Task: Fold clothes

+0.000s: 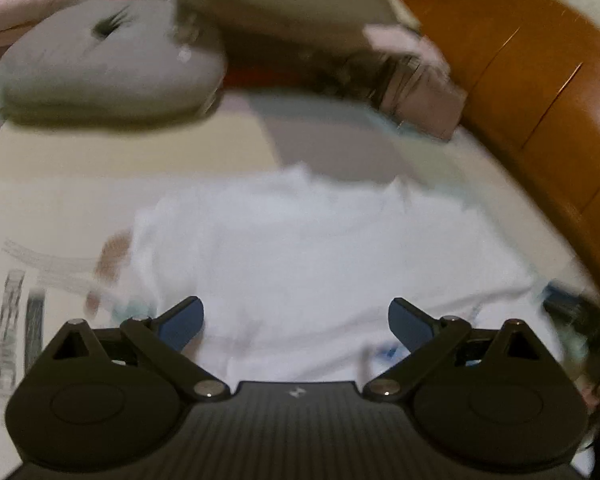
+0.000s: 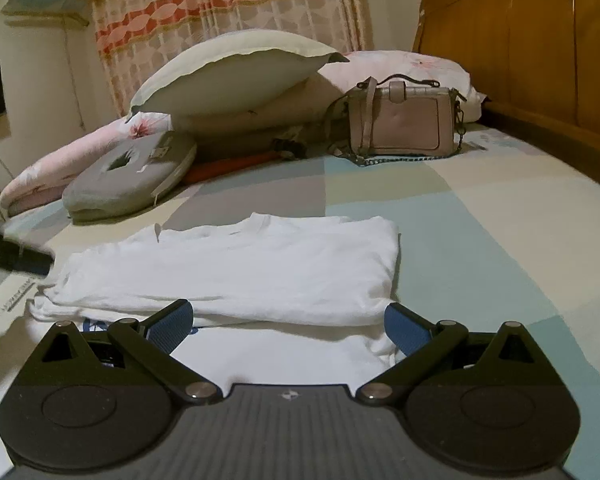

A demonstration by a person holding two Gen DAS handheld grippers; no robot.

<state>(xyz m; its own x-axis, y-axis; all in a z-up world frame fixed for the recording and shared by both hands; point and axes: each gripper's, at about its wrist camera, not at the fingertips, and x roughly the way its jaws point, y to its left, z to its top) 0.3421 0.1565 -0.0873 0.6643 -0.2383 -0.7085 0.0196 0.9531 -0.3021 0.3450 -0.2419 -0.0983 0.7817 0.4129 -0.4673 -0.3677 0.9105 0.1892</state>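
A white T-shirt (image 2: 236, 268) lies folded on the patchwork bedsheet, its upper half doubled over the lower part. My right gripper (image 2: 288, 324) stands open at the shirt's near edge, blue pads wide apart, nothing between them. In the blurred left wrist view the same white shirt (image 1: 300, 248) fills the middle, and my left gripper (image 1: 296, 322) is open just over its near part, holding nothing. The other gripper's dark body (image 2: 12, 256) shows at the left edge of the right wrist view.
Beyond the shirt sit a grey cushion (image 2: 132, 176), a large cream pillow (image 2: 228, 76), pink floral pillows (image 2: 412, 64) and a mauve handbag (image 2: 400, 120) with a chain strap. A wooden headboard (image 2: 532, 60) runs along the right. The bedsheet (image 2: 480, 232) is bare to the right.
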